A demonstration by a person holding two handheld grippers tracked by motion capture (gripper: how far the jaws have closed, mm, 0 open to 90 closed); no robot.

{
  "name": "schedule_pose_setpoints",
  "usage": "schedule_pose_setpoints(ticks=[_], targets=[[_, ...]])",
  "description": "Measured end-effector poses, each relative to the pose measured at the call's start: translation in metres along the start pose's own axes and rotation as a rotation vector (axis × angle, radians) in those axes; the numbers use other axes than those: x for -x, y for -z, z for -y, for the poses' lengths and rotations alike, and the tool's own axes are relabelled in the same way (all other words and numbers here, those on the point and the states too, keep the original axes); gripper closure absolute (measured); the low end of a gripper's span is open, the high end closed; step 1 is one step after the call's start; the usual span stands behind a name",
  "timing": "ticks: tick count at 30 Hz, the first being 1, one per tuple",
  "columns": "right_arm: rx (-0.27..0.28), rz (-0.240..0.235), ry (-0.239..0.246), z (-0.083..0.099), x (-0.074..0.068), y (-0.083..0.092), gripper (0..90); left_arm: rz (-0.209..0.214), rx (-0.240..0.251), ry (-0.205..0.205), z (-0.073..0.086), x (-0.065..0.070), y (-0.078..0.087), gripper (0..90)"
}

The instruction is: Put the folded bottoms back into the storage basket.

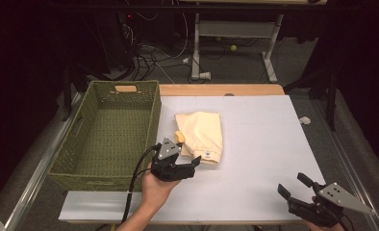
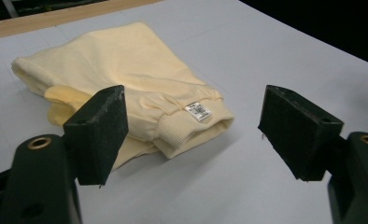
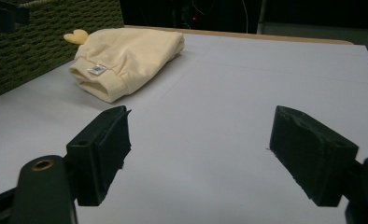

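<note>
The folded pale-yellow cloth garment with a ribbed cuff (image 1: 200, 135) lay on the white sheet covering the table (image 1: 264, 144), just beside the green woven basket (image 1: 106, 132). The left gripper (image 1: 186, 158) stood at its near edge with jaws wide apart, one pad (image 2: 98, 133) over the cuff, gripping nothing. The right gripper (image 1: 293, 185) rested well apart at the table's near right corner, also open and empty.
</note>
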State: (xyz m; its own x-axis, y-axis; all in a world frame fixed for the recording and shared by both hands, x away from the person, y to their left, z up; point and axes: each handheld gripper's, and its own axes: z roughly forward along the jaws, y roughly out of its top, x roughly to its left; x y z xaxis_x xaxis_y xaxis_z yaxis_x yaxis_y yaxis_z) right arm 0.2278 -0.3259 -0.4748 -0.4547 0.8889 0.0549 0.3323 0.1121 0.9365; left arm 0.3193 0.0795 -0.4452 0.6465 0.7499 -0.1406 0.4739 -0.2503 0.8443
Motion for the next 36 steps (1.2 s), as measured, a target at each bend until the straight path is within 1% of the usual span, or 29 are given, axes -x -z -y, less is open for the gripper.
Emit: schedule_pose_setpoints(ticks=[5,9,10,11,12,13,14,16,23,25,29,34,36], targets=[[0.000,-0.001,0.000,0.000,0.000,0.000,21.0,-0.009,-0.028,0.015,-0.006,-0.002,-0.011,21.7],[0.001,0.003,0.002,0.000,0.000,0.000,21.0,-0.017,-0.047,0.029,-0.010,-0.005,-0.017,21.1],[0.001,0.003,0.003,0.000,0.000,0.000,21.0,-0.026,-0.058,0.038,-0.012,-0.006,-0.019,21.1],[0.001,0.003,0.003,0.000,0.000,0.000,21.0,-0.045,-0.068,0.042,-0.013,-0.007,-0.021,21.1],[0.002,0.003,0.005,0.000,0.000,0.000,21.0,-0.074,-0.084,0.029,-0.016,-0.007,-0.023,21.1],[0.002,0.002,0.005,0.000,0.000,0.000,20.9,-0.082,-0.087,0.023,-0.017,-0.007,-0.024,21.1],[0.001,0.003,0.004,0.000,0.000,0.000,20.9,-0.079,-0.090,0.027,-0.019,-0.007,-0.025,21.1],[0.001,0.002,0.004,0.000,0.000,0.000,20.9,-0.064,-0.097,0.049,-0.024,-0.010,-0.027,19.8],[0.000,-0.003,0.005,0.000,0.000,0.000,20.9,-0.073,-0.146,0.090,-0.037,-0.020,-0.038,18.5],[-0.001,-0.004,0.006,0.000,0.000,0.000,20.9,-0.072,-0.151,0.096,-0.039,-0.022,-0.040,17.3],[0.001,-0.004,0.004,0.000,0.000,0.000,20.9,-0.090,-0.158,0.116,-0.050,-0.031,-0.047,17.2],[0.000,-0.008,0.005,0.000,0.000,0.000,20.9,-0.117,-0.171,0.121,-0.060,-0.037,-0.053,17.2],[0.000,-0.009,0.005,0.000,0.000,0.000,20.9,-0.119,-0.182,0.136,-0.063,-0.041,-0.056,17.2]])
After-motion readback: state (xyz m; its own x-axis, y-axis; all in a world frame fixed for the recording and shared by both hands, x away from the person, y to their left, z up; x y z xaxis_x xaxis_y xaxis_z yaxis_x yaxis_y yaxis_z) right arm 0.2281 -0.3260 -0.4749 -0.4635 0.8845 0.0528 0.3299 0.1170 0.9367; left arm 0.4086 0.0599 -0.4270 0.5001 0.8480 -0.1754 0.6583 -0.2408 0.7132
